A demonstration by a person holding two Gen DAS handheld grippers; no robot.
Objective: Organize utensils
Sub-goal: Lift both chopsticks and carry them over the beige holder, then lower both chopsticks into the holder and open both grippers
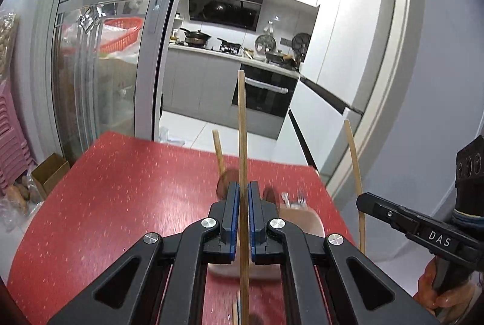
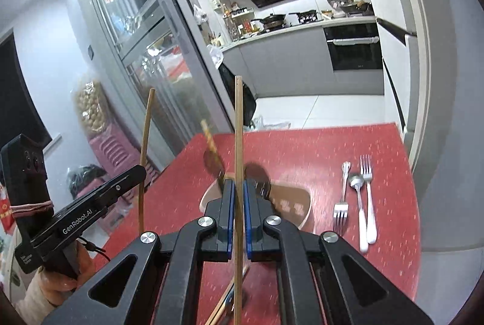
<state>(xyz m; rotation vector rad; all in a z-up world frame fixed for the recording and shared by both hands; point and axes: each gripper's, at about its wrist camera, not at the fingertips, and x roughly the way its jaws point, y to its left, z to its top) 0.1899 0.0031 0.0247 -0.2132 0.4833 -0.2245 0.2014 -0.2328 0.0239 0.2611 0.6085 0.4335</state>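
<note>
My left gripper [image 1: 243, 187] is shut on a bamboo chopstick [image 1: 241, 125] that stands upright above the red table [image 1: 121, 188]. My right gripper [image 2: 239, 184] is shut on a second chopstick [image 2: 238, 125], also upright. Each gripper shows in the other's view, the right one [image 1: 361, 199] with its chopstick [image 1: 355, 161], the left one [image 2: 140, 172] with its chopstick [image 2: 145, 137]. A beige utensil tray [image 2: 298, 202] lies under both grippers. A wooden spoon [image 2: 211, 149] leans blurred beyond the fingers. Two forks [image 2: 367, 195] and a spoon [image 2: 357, 192] lie right of the tray.
More chopsticks [image 2: 225, 305] lie on the table below my right gripper. A glass sliding door [image 1: 106, 52] stands left of the table. The open kitchen with an oven [image 1: 263, 95] is behind it. Pink stools [image 1: 10, 140] and a cardboard box [image 1: 50, 172] sit on the floor at left.
</note>
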